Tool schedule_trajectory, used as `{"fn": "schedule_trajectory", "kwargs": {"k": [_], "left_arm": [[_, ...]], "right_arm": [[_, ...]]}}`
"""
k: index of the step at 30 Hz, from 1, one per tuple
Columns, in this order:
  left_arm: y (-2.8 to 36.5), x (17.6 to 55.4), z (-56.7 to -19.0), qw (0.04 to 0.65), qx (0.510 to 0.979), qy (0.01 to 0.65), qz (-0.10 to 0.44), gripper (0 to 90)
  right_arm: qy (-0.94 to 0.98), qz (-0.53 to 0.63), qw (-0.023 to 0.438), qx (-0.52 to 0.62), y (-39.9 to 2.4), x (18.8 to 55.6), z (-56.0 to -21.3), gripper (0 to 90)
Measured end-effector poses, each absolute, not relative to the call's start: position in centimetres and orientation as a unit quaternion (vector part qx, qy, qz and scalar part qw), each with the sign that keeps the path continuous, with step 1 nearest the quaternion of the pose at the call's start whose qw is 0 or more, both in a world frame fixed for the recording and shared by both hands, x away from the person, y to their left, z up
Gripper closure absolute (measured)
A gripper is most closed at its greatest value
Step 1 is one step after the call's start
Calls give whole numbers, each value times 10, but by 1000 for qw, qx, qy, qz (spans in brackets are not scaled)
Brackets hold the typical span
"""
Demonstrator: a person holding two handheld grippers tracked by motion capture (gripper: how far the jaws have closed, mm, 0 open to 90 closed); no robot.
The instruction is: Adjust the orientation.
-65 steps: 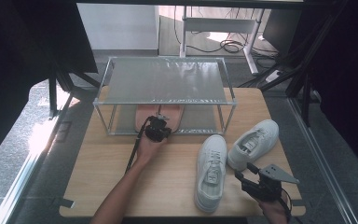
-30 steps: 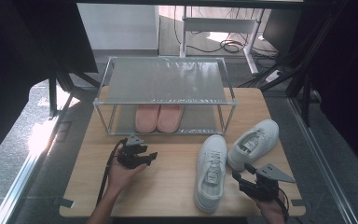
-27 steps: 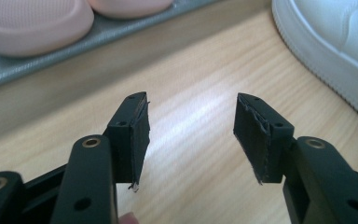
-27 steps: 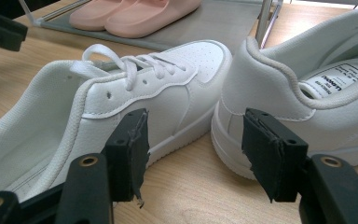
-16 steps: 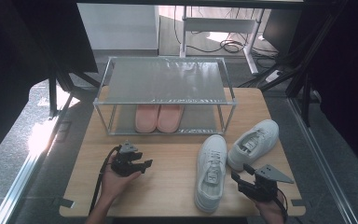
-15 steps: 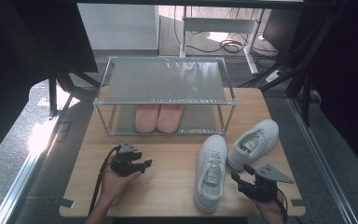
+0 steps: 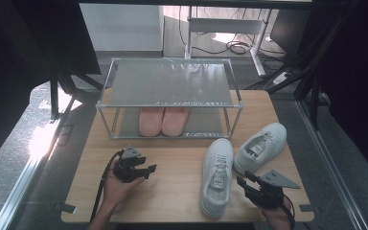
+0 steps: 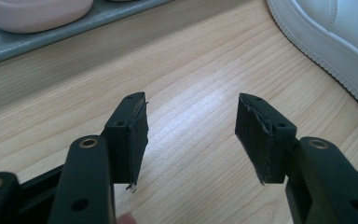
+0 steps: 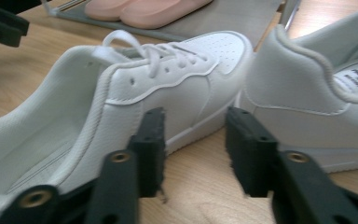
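- Since the frames from about two seconds back, our left gripper (image 7: 149, 168) has come away from the pink slippers (image 7: 164, 120) under the shelf and now sits low at about 8 o'clock on the wooden table (image 7: 172, 191); the slippers stay side by side on the lower tier.
- We see the left gripper's jaws standing wide apart in the left gripper view, with bare wood between them and nothing held.
- The clear two-tier shoe rack (image 7: 170, 84) stands at 12 o'clock, unmoved.
- The near white sneaker (image 7: 217, 175) lies at about 5 o'clock, toe toward the rack, where it lay before.
- Our right gripper (image 7: 242, 183) holds its place at 5 o'clock, just right of that sneaker's heel; its jaws have just been closing and now stand about half open.
- In the right gripper view the gap between the jaws shows table, with the near sneaker's outer side just beyond the left jaw; we cannot tell whether that jaw touches it, and nothing is clamped.
- The second white sneaker (image 7: 261, 145) lies angled at 3 o'clock, unchanged.
- Count: two grippers, two white sneakers, two pink slippers, one rack, one table.
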State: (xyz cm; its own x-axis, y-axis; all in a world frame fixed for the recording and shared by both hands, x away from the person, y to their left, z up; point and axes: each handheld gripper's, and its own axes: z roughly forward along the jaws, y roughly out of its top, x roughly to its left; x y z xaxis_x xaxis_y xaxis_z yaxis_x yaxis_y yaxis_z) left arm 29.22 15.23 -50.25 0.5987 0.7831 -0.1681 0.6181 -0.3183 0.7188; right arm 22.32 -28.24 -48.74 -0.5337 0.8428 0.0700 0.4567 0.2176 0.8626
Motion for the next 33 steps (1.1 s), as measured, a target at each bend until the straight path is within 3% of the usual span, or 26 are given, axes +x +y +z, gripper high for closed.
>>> {"fn": "schedule_trajectory", "kwargs": {"k": [6, 10, 24, 33], "left_arm": [[152, 292, -504, 385, 807, 434, 107, 446], [151, 292, -504, 385, 808, 434, 105, 446], [154, 292, -502, 389, 806, 433, 106, 447], [151, 291, -504, 385, 810, 430, 104, 446]], "right_arm": [[763, 457, 195, 413, -277, 221, -486, 825], [764, 470, 181, 403, -272, 219, -483, 890], [765, 493, 175, 376, -251, 211, -468, 895], [782, 502, 142, 341, -223, 198, -464, 895]]}}
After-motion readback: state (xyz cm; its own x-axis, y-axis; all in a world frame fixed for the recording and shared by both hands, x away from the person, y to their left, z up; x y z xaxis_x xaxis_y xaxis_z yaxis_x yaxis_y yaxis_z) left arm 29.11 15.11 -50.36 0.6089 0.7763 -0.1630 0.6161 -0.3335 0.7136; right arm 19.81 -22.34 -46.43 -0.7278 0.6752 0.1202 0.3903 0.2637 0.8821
